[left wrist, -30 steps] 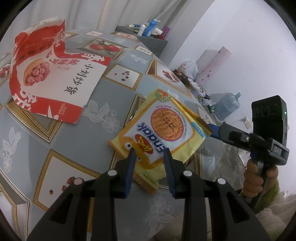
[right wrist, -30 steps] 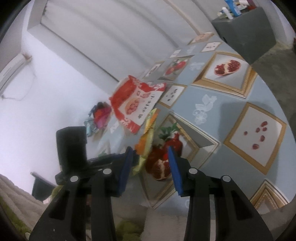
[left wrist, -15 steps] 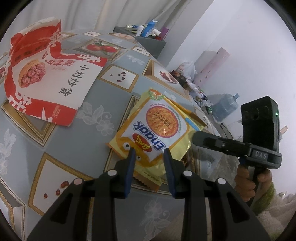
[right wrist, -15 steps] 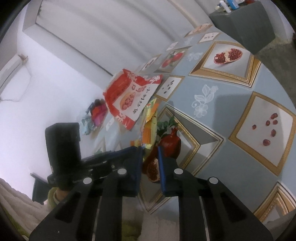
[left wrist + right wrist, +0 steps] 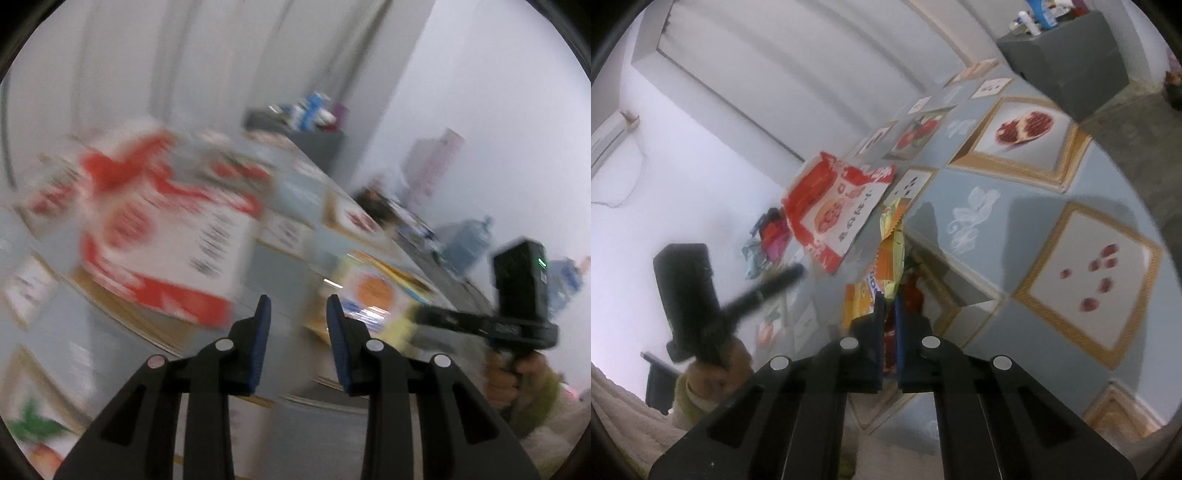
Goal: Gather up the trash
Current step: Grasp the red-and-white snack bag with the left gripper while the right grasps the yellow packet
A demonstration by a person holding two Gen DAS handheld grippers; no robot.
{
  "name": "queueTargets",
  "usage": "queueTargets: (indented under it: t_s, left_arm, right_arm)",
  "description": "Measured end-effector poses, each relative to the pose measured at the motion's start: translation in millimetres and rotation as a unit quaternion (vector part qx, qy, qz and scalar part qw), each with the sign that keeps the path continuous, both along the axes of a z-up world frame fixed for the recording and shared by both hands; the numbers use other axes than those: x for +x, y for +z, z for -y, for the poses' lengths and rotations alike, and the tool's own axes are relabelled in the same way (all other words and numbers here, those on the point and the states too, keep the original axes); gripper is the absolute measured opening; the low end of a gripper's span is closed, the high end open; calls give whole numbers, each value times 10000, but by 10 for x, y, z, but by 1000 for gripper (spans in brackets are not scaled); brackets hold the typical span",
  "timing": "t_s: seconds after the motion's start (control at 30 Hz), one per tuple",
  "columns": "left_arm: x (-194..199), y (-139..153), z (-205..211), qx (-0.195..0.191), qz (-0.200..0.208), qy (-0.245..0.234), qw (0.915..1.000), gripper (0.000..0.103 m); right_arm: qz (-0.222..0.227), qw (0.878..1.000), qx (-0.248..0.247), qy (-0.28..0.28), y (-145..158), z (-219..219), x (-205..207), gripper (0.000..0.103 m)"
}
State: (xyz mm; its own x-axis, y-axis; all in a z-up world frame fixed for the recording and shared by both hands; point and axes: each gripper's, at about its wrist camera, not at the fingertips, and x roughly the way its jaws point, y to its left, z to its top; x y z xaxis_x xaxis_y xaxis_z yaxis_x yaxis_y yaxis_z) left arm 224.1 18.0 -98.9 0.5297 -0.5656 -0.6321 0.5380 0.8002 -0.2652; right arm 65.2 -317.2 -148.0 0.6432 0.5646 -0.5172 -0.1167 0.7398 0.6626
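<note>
A yellow snack packet (image 5: 891,254) stands edge-on between the pads of my right gripper (image 5: 888,306), whose jaws are closing tight on its near edge. In the blurred left wrist view the same packet (image 5: 373,295) lies right of my left gripper (image 5: 298,308), which is open with nothing between its fingers. The right gripper (image 5: 419,319) reaches in from the right to the packet's edge. A red-and-white snack bag (image 5: 166,236) lies flat further back on the table (image 5: 982,229), also seen as the red-and-white bag (image 5: 834,206) beyond the packet. The left gripper (image 5: 792,275) hovers at the left.
The table carries a blue-grey cloth with pomegranate pictures. A grey cabinet (image 5: 1067,62) with bottles stands beyond its far end. Coloured wrappers (image 5: 768,236) lie off the table's left side. A water jug (image 5: 465,243) stands by the wall. A hand (image 5: 517,373) grips the right tool.
The right gripper's jaws have shut on the yellow packet's edge. The left gripper has risen and swung left off the packet, blurring its view.
</note>
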Motion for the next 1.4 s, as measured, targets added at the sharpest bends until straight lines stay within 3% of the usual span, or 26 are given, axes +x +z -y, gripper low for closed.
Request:
queueTargets:
  t_s: [0.13, 0.2, 0.27, 0.67, 1.07, 1.4]
  left_arm:
    - [182, 149, -289, 510, 697, 739, 9935, 31]
    - [303, 170, -429, 623, 861, 992, 9894, 42]
    - [427, 146, -532, 791, 924, 1161, 9858, 43]
    - [1071, -242, -567, 1294, 255, 1258, 9832, 43]
    - [1082, -390, -357, 2022, 481, 1212, 9706, 13]
    - [950, -271, -237, 2132, 851, 1160, 9664, 8]
  right_arm:
    - [-22, 9999, -126, -111, 18, 112, -27, 3]
    - [-40, 9997, -172, -159, 11, 148, -37, 3]
    - [-49, 9997, -152, -180, -4, 162, -37, 3]
    - [-154, 9996, -88, -227, -61, 193, -27, 3]
    - [-137, 9994, -67, -313, -40, 201, -77, 3]
    - [-56, 9992, -124, -376, 31, 177, -104, 2]
